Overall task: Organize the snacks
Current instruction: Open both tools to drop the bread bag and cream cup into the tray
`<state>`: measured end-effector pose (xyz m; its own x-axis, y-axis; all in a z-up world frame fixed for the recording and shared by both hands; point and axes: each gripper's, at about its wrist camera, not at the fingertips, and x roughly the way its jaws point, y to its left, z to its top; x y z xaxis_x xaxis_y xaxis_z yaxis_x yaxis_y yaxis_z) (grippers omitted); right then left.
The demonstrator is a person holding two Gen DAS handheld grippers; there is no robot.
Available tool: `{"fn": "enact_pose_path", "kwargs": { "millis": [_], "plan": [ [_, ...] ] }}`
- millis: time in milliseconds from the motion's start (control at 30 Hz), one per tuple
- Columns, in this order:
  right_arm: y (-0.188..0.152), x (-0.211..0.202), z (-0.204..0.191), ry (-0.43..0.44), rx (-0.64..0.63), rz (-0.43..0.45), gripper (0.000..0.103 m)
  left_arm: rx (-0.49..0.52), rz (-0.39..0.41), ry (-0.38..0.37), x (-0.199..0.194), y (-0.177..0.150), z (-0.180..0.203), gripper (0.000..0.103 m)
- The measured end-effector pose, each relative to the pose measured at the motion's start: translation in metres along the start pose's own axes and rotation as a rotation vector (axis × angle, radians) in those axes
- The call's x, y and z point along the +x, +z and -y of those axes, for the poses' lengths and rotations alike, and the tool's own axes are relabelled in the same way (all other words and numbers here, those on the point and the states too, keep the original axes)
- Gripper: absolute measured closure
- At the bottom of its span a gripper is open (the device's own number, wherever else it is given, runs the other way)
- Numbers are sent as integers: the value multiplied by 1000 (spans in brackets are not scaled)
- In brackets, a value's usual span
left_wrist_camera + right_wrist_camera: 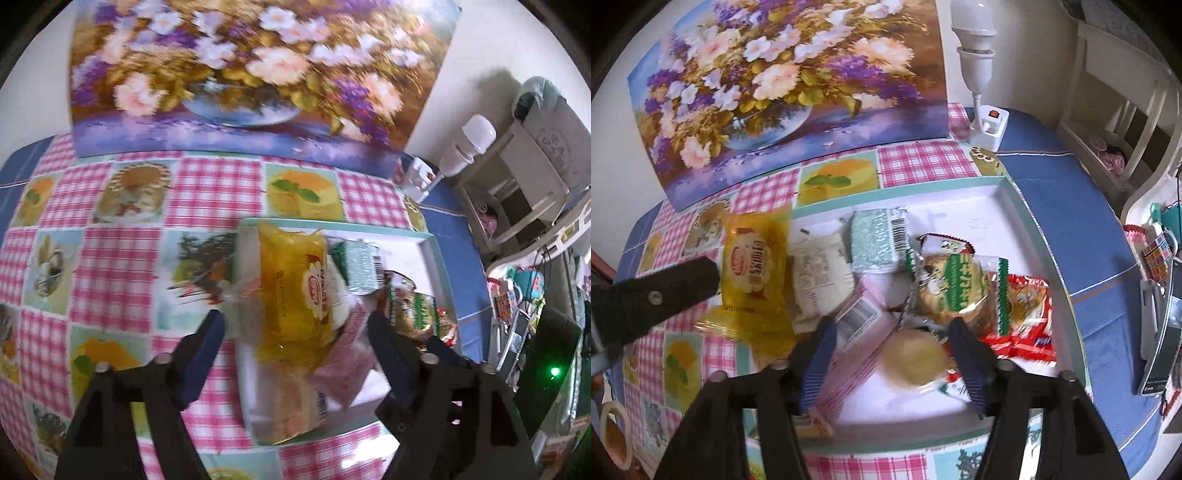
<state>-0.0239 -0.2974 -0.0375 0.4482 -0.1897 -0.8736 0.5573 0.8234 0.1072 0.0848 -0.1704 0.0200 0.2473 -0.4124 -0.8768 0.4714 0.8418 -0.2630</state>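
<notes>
Biggest thing here is the table [1071,221], blue on top with a glossy pink-gingham oilcloth [122,266] printed with cake and dessert pictures. A floral painting [783,96] leans on the wall behind it, all purple and peach blooms in a glass bowl.

On the oilcloth sits a shallow white tray [1008,199] with a mint-green rim, and that's where the snacks are piled. The yellow crinkly packet [291,288] is long and see-through, hanging over the tray's left edge; it lies right between the left gripper [295,325] fingers, which stand wide with no pad pressing it as far as I can see. Next to it there's a pale white wrapper [820,273], a green foil packet [875,240] with a barcode, a flat pink packet [857,332], a red shiny pack [1027,310], and a green-and-clear cookie bag [956,288] with zigzag ends.

The right gripper [890,328] is spread open too, poised over the tray's near side. A round pale cookie [916,358] in clear film lies between its blue ribbed pads [816,365], untouched, with the pink packet's corner by the left pad.
</notes>
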Motion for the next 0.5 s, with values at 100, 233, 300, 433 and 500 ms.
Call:
{"fn": "enact_pose_path", "kwargs": {
  "millis": [100, 233, 300, 433, 500],
  "plan": [
    [-8, -7, -6, -2, -14, 8, 24, -2, 47, 69, -16, -15, -14, 20],
    [-22, -19, -17, 17, -29, 29, 9, 14, 108, 184, -34, -36, -30, 11],
    [-30, -26, -23, 21, -43, 41, 3, 25, 133, 231, -43, -48, -38, 11],
    [-43, -36, -33, 29, -55, 55, 0, 41, 163, 321, -57, -70, -51, 11],
    [-48, -41, -36, 27, -61, 62, 0, 53, 179, 354, -63, -79, -53, 11]
  ]
}}
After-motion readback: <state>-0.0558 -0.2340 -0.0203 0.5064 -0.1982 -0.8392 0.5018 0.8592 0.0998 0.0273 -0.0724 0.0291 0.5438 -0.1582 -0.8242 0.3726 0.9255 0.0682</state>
